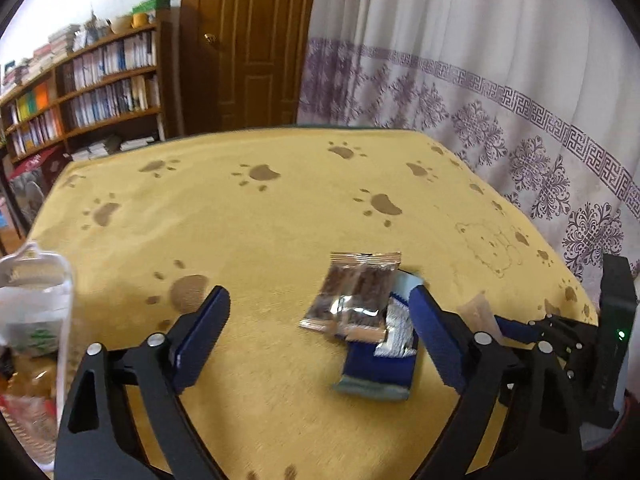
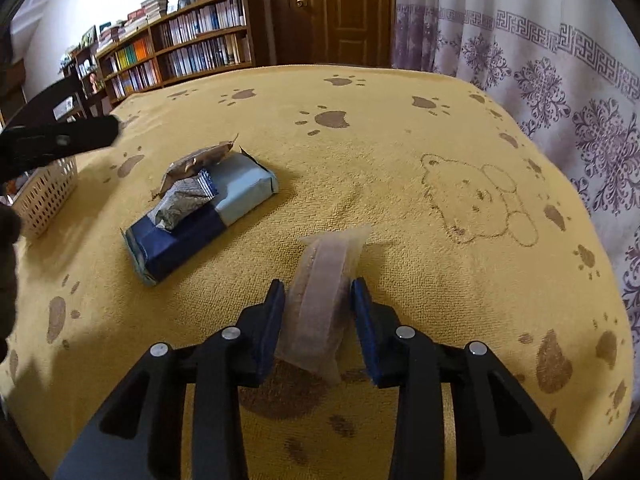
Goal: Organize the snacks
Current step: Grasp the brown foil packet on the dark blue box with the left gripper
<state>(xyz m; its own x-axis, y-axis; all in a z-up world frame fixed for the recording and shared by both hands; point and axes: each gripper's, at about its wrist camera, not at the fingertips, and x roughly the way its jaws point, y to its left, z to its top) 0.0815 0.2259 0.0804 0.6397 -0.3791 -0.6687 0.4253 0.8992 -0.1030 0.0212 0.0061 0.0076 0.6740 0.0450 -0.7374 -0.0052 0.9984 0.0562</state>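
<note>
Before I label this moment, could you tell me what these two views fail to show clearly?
- Basket contents: right wrist view, left gripper and the frame edge cover it.
- Blue pack print: left wrist view, motion blur, two wrappers on top.
- Pale snack label: right wrist view, too faint.
- Plastic bag: left wrist view, cut off by the frame edge.

matt, fuzzy yellow cloth (image 2: 360,152); glossy foil wrapper (image 1: 352,296); translucent matt pouch (image 2: 320,300)

left tool (image 1: 322,312): spread wide, low over the surface | right tool (image 2: 318,300): narrowed, pinching something between its fingers
</note>
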